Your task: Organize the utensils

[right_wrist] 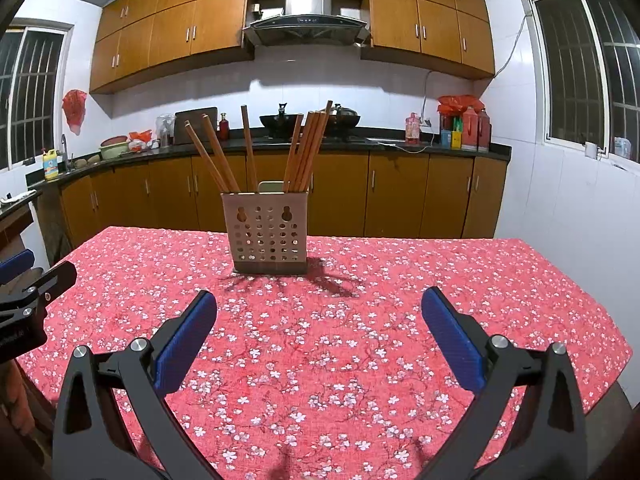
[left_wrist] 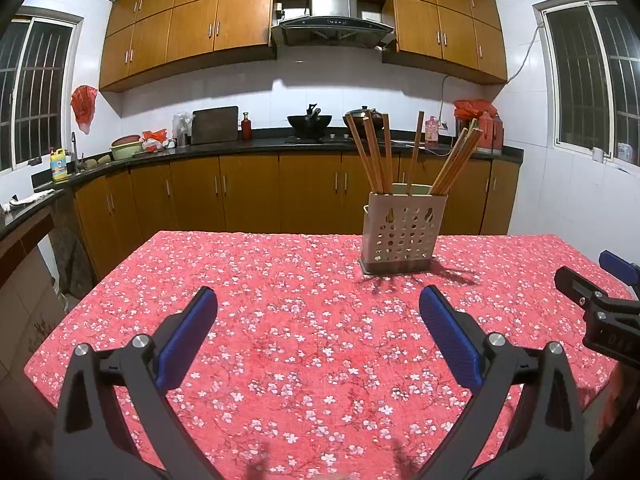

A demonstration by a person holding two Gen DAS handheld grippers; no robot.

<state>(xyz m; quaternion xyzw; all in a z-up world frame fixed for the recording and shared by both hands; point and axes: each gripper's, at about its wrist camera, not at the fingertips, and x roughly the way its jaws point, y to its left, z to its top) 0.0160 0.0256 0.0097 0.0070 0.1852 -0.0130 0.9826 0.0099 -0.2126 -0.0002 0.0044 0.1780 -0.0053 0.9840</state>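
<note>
A beige perforated utensil holder (left_wrist: 401,233) stands on the red floral tablecloth (left_wrist: 280,320), right of centre in the left wrist view and centre-left in the right wrist view (right_wrist: 267,232). Several wooden chopsticks (left_wrist: 376,152) stand in it, fanned left and right; they also show in the right wrist view (right_wrist: 308,148). My left gripper (left_wrist: 318,300) is open and empty, above the cloth, short of the holder. My right gripper (right_wrist: 319,304) is open and empty, also short of the holder. Each gripper shows at the edge of the other's view.
The tablecloth (right_wrist: 440,300) covers the whole table. Behind it run wooden cabinets and a black counter (left_wrist: 240,146) with a wok (left_wrist: 310,122), bottles and a sink. Windows flank both sides.
</note>
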